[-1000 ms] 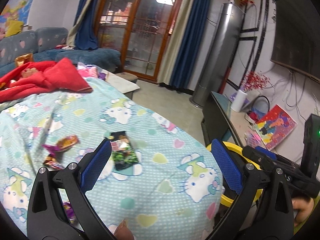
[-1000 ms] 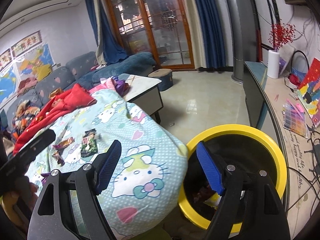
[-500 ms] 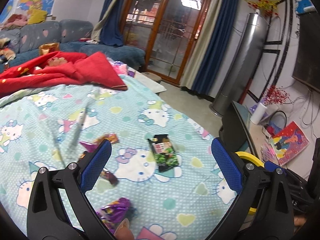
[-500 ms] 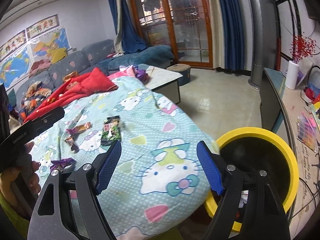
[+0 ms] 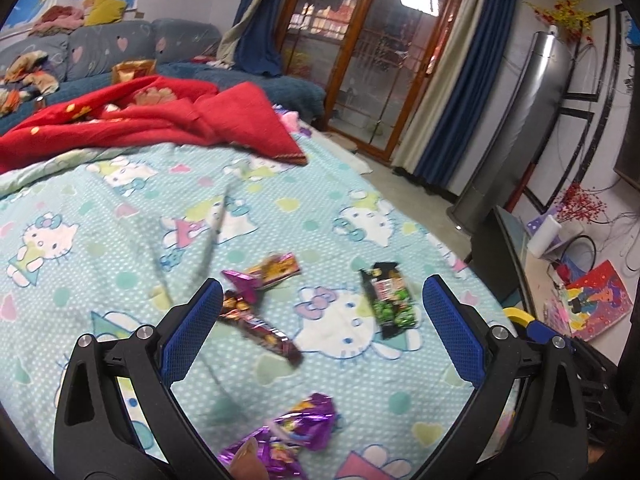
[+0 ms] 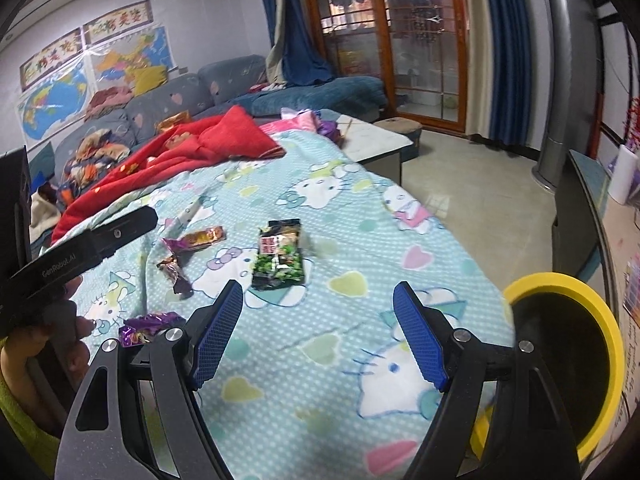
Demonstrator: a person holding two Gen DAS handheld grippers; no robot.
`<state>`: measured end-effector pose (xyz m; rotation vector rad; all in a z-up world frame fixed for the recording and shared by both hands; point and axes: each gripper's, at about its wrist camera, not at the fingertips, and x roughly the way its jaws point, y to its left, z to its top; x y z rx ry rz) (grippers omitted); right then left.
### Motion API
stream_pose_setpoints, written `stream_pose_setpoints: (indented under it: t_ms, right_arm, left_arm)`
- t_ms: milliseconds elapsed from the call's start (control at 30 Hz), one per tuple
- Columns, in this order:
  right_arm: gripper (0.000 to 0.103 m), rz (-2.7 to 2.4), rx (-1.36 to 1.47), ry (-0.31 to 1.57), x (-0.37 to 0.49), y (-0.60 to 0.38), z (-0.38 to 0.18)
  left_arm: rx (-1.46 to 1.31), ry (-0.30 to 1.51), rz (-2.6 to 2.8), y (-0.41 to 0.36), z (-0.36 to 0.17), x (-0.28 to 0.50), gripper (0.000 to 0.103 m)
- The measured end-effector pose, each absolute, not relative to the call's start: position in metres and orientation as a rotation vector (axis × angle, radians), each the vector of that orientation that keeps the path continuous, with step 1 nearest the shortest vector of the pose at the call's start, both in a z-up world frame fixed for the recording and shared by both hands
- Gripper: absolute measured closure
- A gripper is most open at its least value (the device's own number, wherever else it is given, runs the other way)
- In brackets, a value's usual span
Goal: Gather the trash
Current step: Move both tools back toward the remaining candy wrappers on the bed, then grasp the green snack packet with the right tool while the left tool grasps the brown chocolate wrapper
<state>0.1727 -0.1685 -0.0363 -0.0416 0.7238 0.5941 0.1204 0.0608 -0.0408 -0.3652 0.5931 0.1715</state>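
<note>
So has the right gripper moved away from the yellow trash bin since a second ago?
Yes. The right gripper has swung left: the yellow trash bin, earlier behind its right finger, now sits past it at the frame's right edge, with the bedspread between the fingers.

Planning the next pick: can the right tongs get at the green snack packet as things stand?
Probably yes. The right tongs are open and empty, and the green snack packet lies flat on the blanket just ahead of them, with nothing over it; the other wrappers lie off to its left.
</note>
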Motion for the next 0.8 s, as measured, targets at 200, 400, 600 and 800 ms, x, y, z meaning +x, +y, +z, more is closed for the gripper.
stream_pose_setpoints:
  t_ms: [200, 400, 600, 800]
  right_arm:
    - [0.03, 0.612, -0.056, 0.782, 0.198, -0.14, -0.051]
    - [0.041, 0.608, -0.065, 0.849, 0.224, -0.118, -0.071]
    - [0.049, 0.593, -0.069, 0.894, 0.244, -0.104, -0.091]
    - [0.053, 0.585, -0.072, 0.906, 0.251, -0.096, -0.101]
  left_arm:
    - [-0.406, 0.667, 0.195, 0.08, -0.058, 0.125, 0.016]
    - [-0.468, 0.733, 0.2, 0.093, -0.078, 0.132, 0.031]
    - [-0.504, 0.786, 0.205, 0.097, -0.094, 0.138, 0.037]
    - [-0.499, 0.825, 0.229, 0.1, -0.103, 0.142, 0.047]
